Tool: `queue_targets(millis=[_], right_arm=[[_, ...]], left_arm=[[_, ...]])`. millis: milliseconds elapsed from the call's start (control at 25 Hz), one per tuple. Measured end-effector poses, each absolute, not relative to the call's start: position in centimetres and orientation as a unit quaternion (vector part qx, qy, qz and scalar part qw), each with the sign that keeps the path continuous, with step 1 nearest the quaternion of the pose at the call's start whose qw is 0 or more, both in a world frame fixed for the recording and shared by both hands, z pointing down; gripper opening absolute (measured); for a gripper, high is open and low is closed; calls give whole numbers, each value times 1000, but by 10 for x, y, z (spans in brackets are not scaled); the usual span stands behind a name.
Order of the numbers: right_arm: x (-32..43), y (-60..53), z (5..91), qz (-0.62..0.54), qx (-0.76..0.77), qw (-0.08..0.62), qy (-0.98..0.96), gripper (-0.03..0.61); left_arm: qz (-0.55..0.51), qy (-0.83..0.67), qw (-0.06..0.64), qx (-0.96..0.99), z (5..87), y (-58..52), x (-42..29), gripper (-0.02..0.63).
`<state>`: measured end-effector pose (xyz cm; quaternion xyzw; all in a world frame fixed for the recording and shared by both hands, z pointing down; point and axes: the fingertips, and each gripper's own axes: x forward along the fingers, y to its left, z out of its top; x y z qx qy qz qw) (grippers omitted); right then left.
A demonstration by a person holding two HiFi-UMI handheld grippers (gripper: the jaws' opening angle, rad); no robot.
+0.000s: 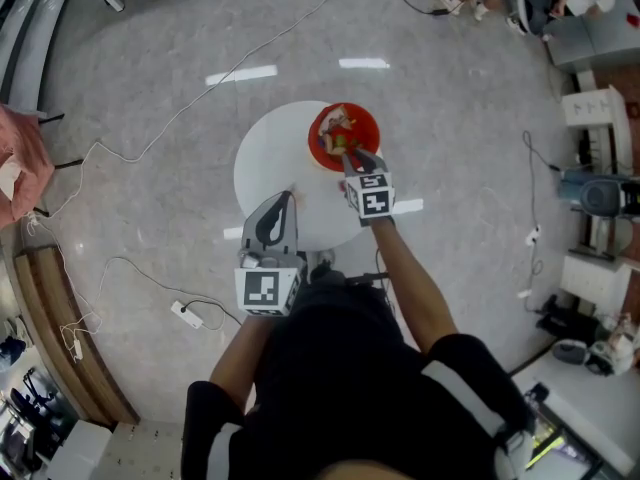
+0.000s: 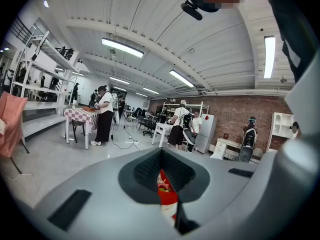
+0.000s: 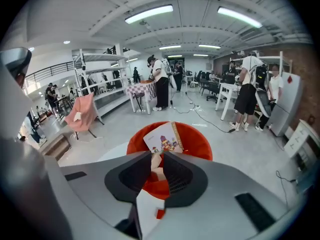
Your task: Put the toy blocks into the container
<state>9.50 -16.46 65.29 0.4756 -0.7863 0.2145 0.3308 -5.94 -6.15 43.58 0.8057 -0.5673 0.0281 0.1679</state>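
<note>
Right gripper [image 3: 157, 160]: jaws clamped on a small pale wood-coloured toy block [image 3: 156, 167], and the block fills the gap. In the head view its tips [image 1: 348, 157] sit at the 6 o'clock rim of the round red plastic container [image 1: 316, 144]. The held block is just short of the opening.

The container stands at 1 o'clock on the round white table [image 1: 262, 163]. Inside it are mixed toy blocks [image 1: 341, 131] and a printed picture card [image 3: 164, 137] leaning against the far wall.

Left gripper [image 1: 285, 198]: tips together, nothing between them, and red shows through the slit behind them [image 2: 161, 159]. It hangs over the table's 6 o'clock area, well apart from the container.
</note>
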Motion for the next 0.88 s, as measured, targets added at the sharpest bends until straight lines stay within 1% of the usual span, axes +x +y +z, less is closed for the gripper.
queue_targets(millis=[120,200,280,320,480,600,880], right_arm=[[94,-161,627,207,480,280,-805,70],[91,-153,604,211,484,233,-817,42],[89,-140,587,215,486,202,-823,12],[88,-132,582,214,485,197,-824,0],[90,-108,576,213,479,194,-829,-2],[88,-101,571,213,473,188,-834,-2],[89,-89,581,204,402,207,-868,-2]], left_arm=[[21,-563,171,808,435,-67,-58,-2],[19,-558,176,811,437,-70,-57,-2],[24,-551,179,815,440,-71,-58,-2],[25,-547,179,818,442,-71,-57,-2],[21,-534,195,822,448,-74,-55,-2],[22,-530,190,826,450,-79,-51,-2],[34,-549,198,811,455,-75,-28,-2]])
